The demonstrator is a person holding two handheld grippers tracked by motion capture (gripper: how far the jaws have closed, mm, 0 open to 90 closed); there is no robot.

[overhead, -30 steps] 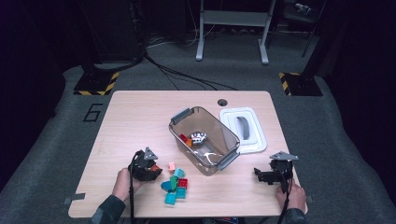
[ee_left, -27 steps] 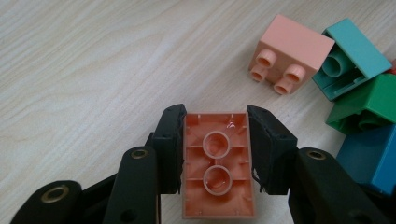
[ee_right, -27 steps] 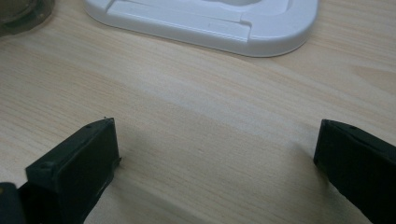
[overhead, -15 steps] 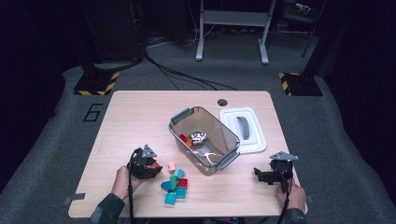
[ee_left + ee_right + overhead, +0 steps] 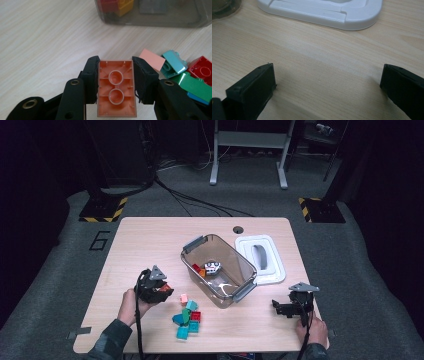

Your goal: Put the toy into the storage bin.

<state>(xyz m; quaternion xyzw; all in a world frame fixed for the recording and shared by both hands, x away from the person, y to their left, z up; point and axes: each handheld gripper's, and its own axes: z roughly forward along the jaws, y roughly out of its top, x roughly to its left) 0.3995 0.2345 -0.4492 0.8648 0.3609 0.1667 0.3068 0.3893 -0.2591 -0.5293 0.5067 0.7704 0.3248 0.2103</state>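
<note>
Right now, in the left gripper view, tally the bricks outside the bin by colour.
Orange brick: 1
Pink brick: 1
Teal brick: 1
Red brick: 1
Green brick: 1
Blue brick: 1
Total: 6

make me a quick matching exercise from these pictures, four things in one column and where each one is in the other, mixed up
Things:
1. orange brick
2. white lid
3. pink brick
4. clear bin

Places:
A. middle of the table, red and yellow bricks inside
B. clamped in the left hand-held gripper
C. flat on the table beside the bin
D. loose on the table at the brick pile's edge

Pairs: 1-B, 2-C, 3-D, 4-A
</note>
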